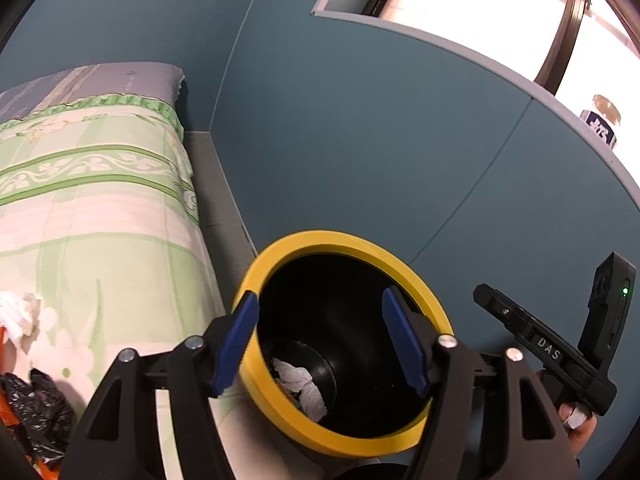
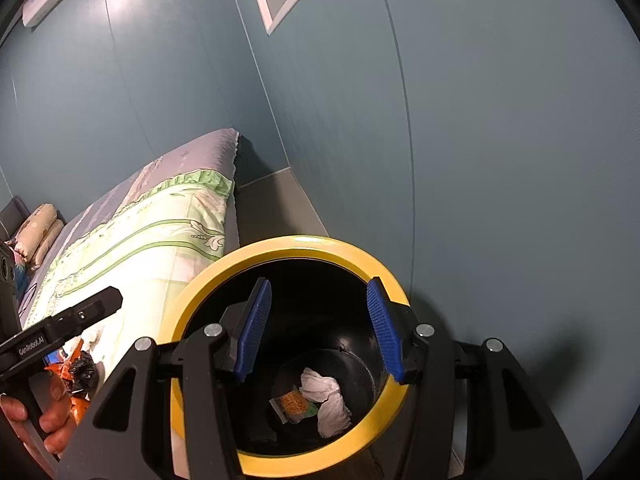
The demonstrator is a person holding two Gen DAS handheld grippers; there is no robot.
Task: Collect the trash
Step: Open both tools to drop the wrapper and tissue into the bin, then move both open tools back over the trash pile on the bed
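The bed [image 1: 92, 200] with its green floral cover fills my left, running along the blue wall [image 1: 360, 140]. Between them stands the black bin with the yellow rim [image 2: 188, 320], close against the mattress so trash needs only a short carry.

I hold both tools over its mouth, angled down. My left gripper [image 1: 320, 340] is spread, nothing between its blue pads, and my right gripper [image 2: 320, 332] is parted too and empty. I judge that is because both have let go of their loads above the opening.

At the bottom of the bin lie 2 crumpled white tissues [image 2: 326, 398] and an orange snack wrapper [image 2: 294, 403].

More waits on the bed near my left hand: a white tissue wad [image 1: 18, 312], a crumpled black plastic bag [image 1: 36, 412], and something orange, possibly another wrapper [image 2: 76, 406], though it is half hidden.
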